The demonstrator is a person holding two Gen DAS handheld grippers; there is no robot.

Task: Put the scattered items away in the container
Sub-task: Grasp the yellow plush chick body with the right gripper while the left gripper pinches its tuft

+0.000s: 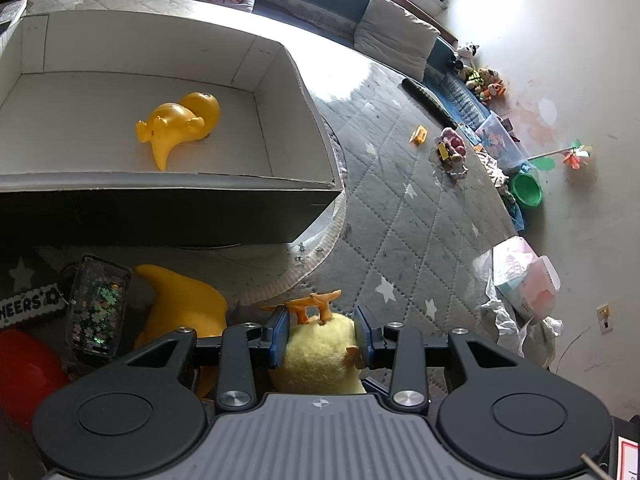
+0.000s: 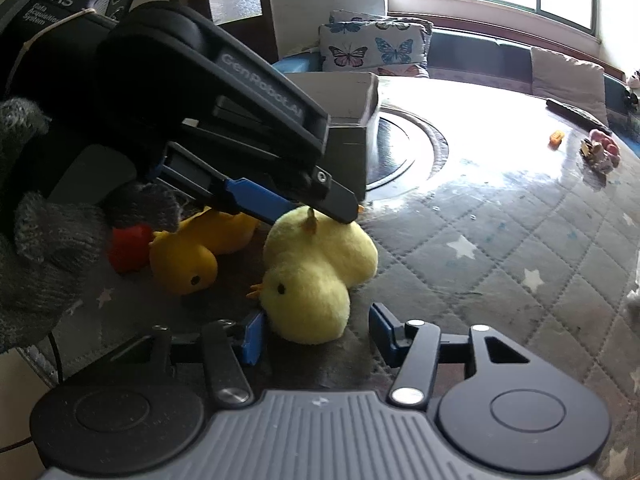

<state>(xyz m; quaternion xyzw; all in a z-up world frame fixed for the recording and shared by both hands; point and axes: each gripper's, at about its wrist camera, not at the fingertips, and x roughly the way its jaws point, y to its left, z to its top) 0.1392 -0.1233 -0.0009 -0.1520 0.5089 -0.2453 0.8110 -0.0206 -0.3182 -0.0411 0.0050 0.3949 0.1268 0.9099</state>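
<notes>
Yellow plush chick (image 2: pixel 316 276) pinched by left hand-held gripper (image 1: pixel 322 330), face apparently hidden there.

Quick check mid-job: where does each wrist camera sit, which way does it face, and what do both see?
Left wrist: behind the left gripper, facing down over the plush chick toward the box.
Right wrist: behind the right gripper, facing chick, left gripper, gloved hand.
Shared: chick, box, yellow duck.

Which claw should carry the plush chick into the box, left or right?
Left. The left claw already pinches the plush chick by its body, with the cardboard box just ahead. The right claw only straddles the chick's head, pads apparently not touching.
</notes>
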